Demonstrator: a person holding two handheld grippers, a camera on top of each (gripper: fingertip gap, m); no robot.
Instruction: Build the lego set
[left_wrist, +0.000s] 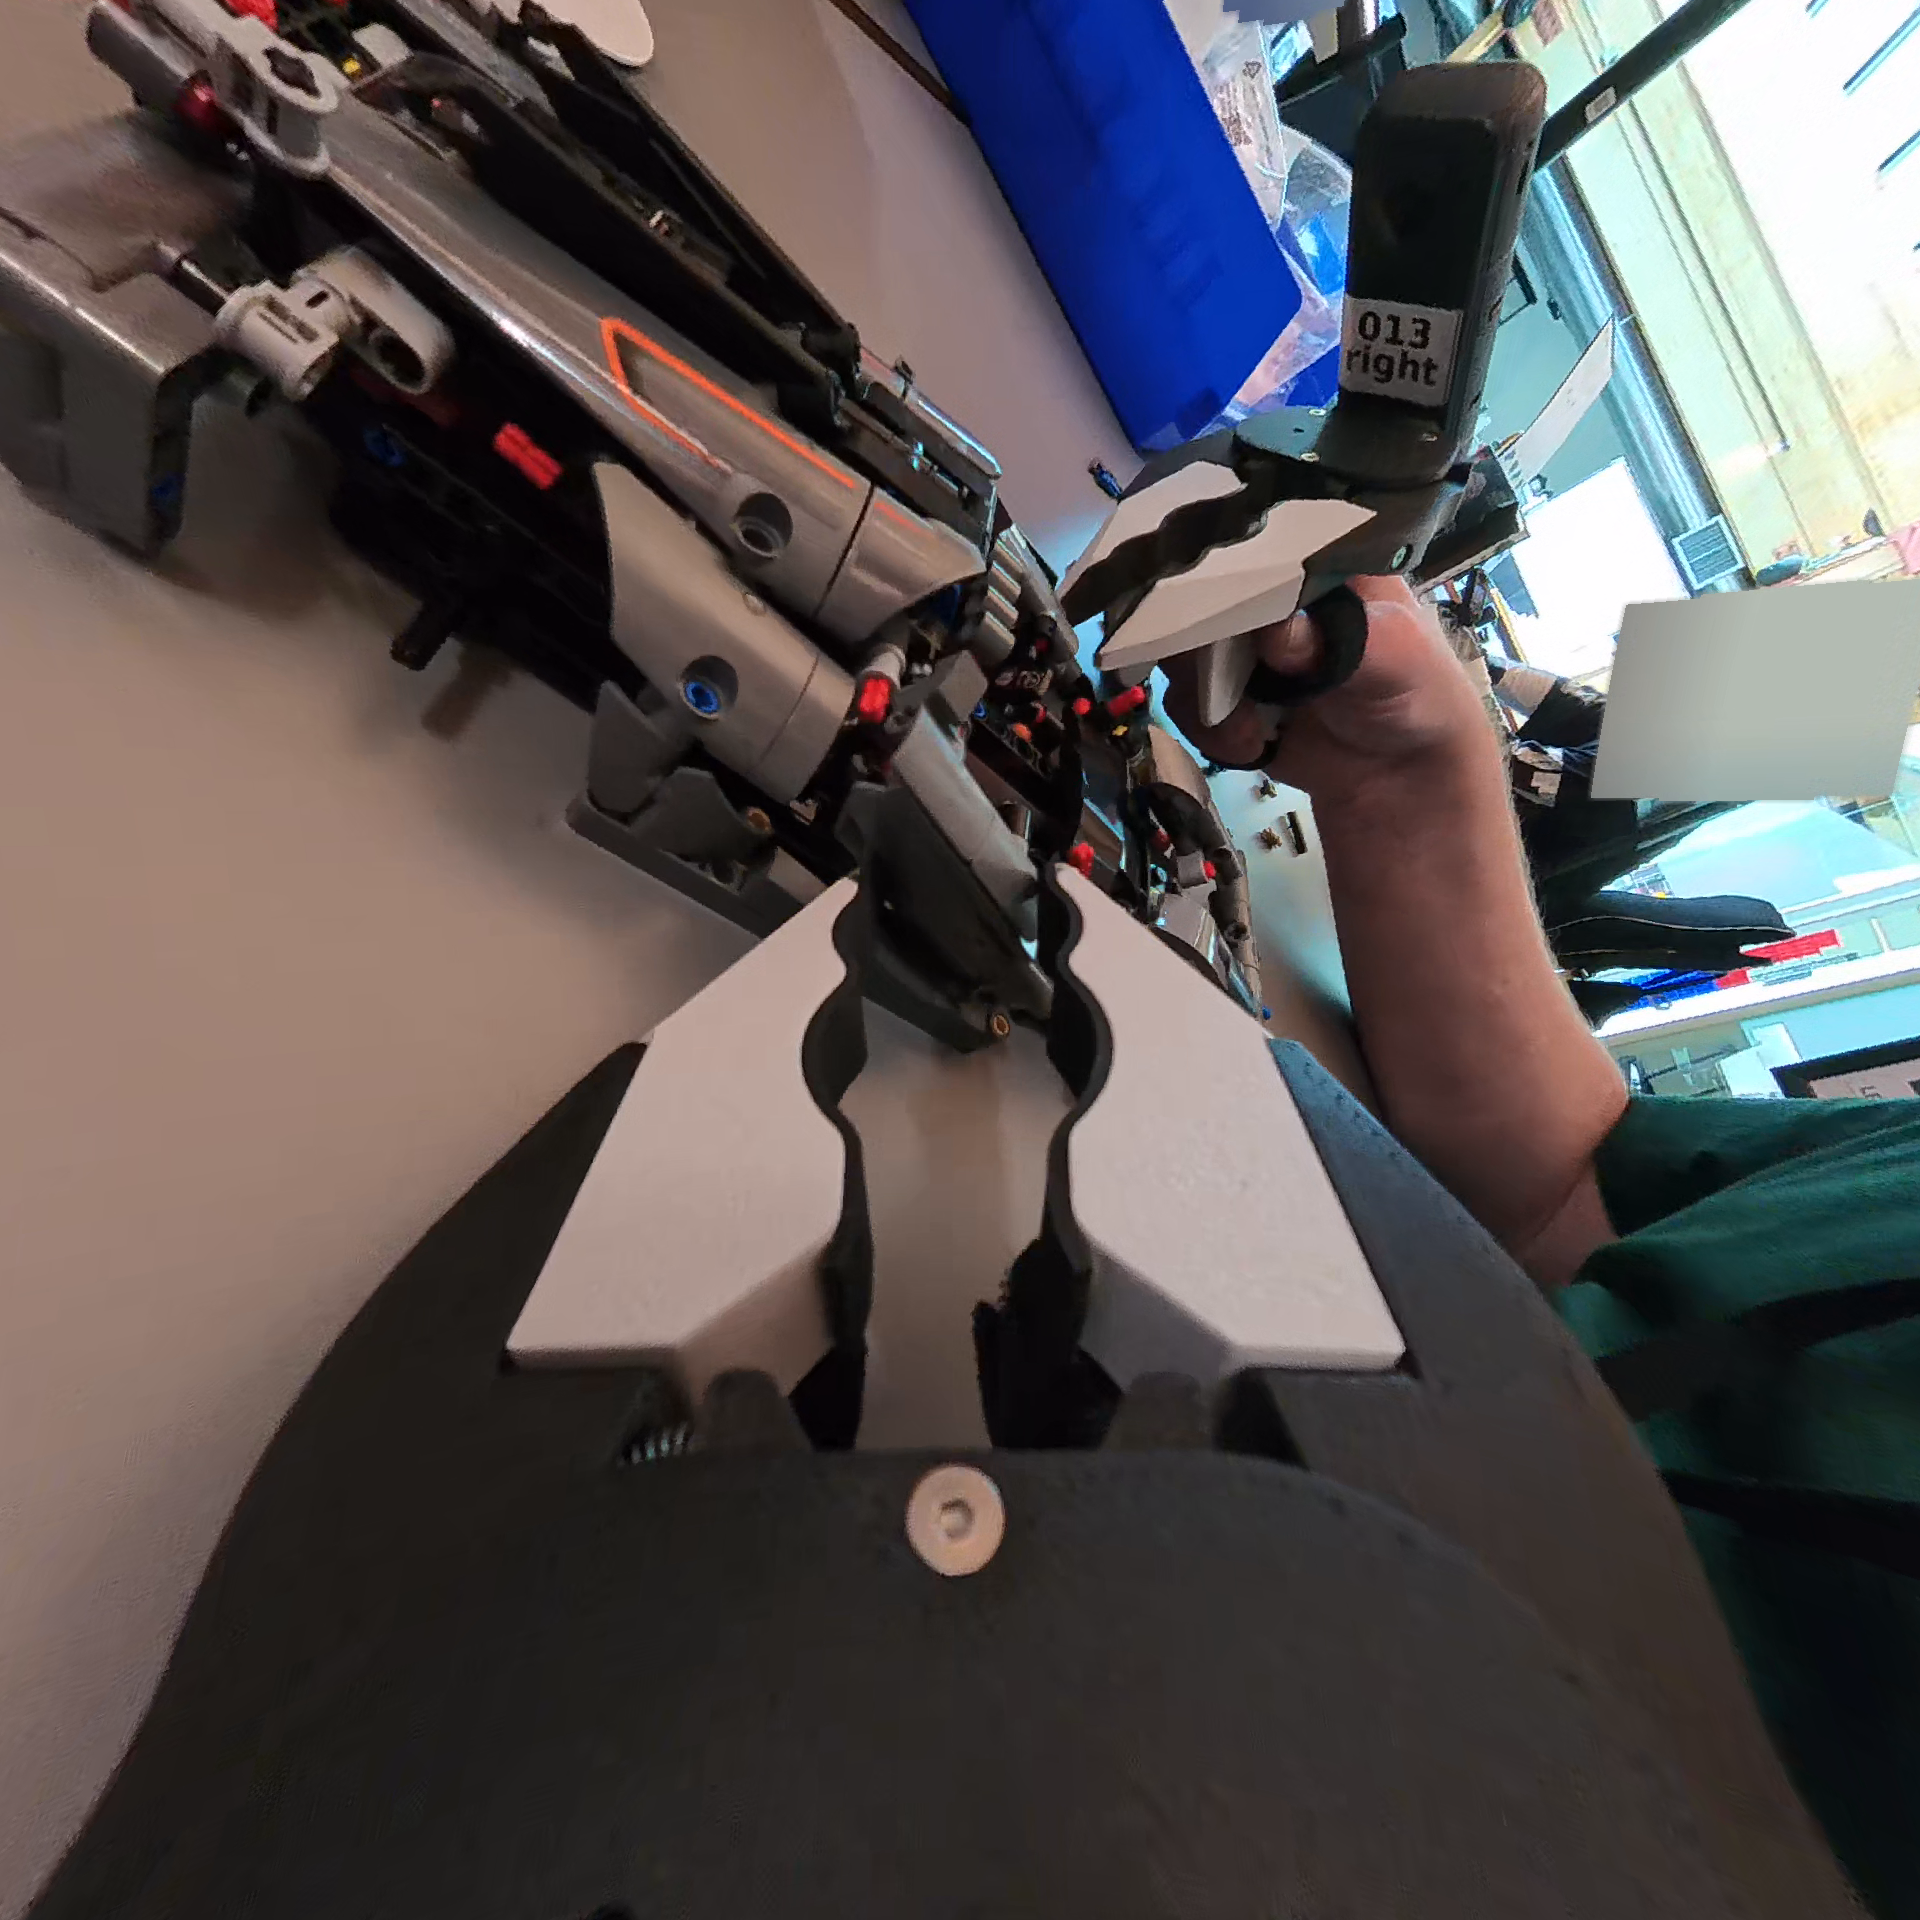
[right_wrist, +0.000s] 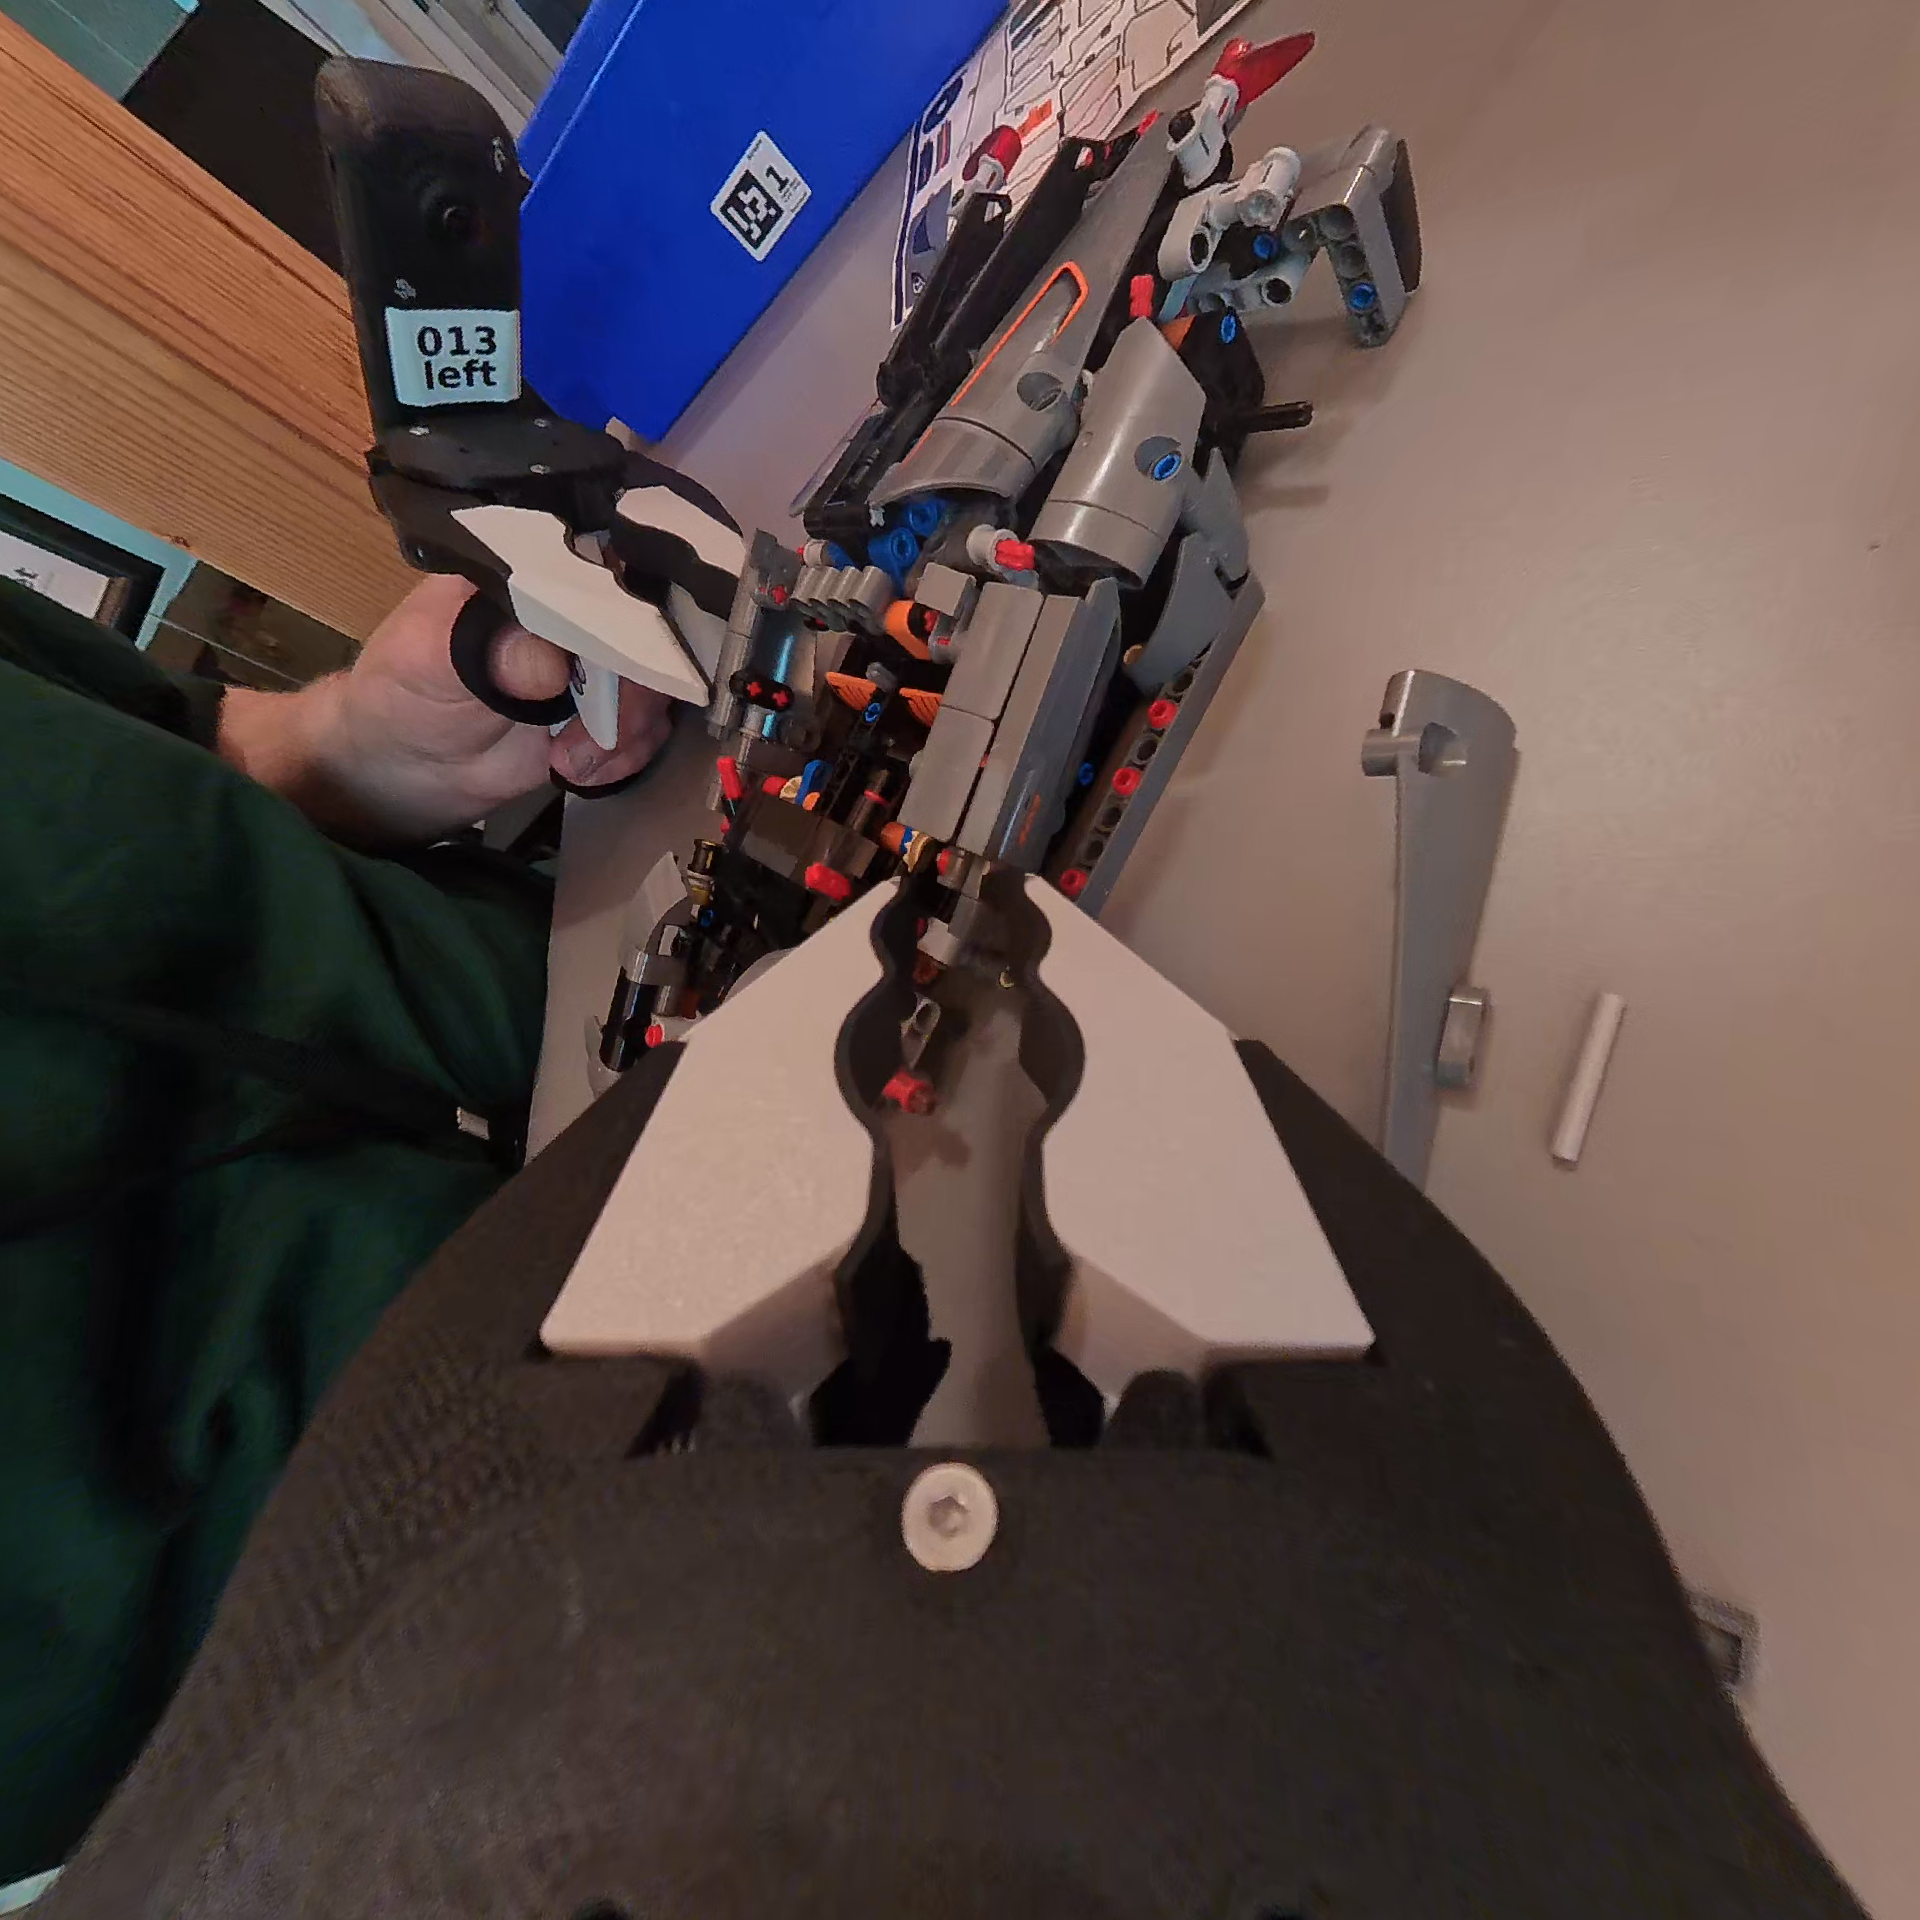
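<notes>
The left claw (left_wrist: 951, 914) stands part open around a grey end of the model (left_wrist: 644, 499), seemingly gripping nothing. The right claw (right_wrist: 961, 914) also gapes at its near end. The model lies on the table (right_wrist: 1662, 520); a careless shove could, I judge, snap pieces off.
</notes>
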